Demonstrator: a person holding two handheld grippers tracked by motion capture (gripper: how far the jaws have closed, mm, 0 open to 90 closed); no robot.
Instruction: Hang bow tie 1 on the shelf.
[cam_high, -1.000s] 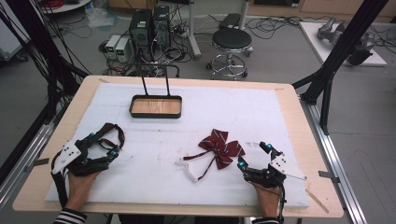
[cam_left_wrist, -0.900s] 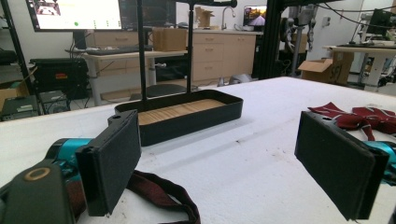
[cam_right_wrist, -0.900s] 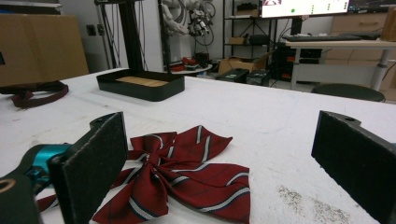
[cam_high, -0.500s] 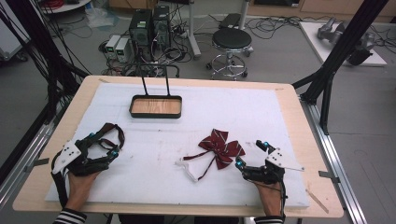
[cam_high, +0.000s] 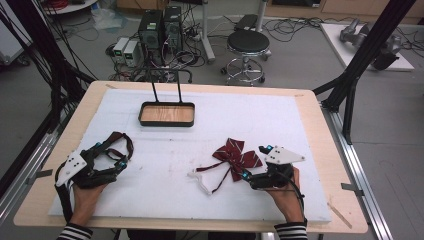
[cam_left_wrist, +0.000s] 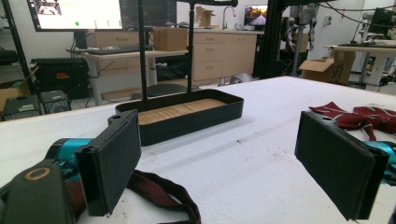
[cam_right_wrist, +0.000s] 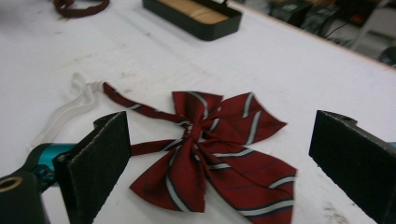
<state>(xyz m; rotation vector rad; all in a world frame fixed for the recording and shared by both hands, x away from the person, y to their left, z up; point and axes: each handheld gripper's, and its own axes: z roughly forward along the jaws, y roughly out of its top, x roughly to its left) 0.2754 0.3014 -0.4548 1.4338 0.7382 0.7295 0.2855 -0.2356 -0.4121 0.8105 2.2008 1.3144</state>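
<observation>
While both grippers' fingers stand spread, one bow tie (cam_right_wrist: 219, 154) and one tray (cam_high: 167, 114) lie apart.

A grey floor (cam_high: 300, 65) lies beyond the table (cam_high: 310, 115), strewn with cables (cam_high: 295, 25). A black stool (cam_high: 248, 42) stands beside two computers (cam_high: 161, 25). Wooden cabinets (cam_left_wrist: 219, 51), a desk (cam_left_wrist: 121, 56) and a lit monitor (cam_left_wrist: 74, 14) line the far wall.

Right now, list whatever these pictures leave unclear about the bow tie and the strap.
- Bow tie: its lower edge is cut off by the bottom of the right gripper view.
- White band: its near end hides behind the right tool.
- Dark strap: partly behind the left tool.
</observation>
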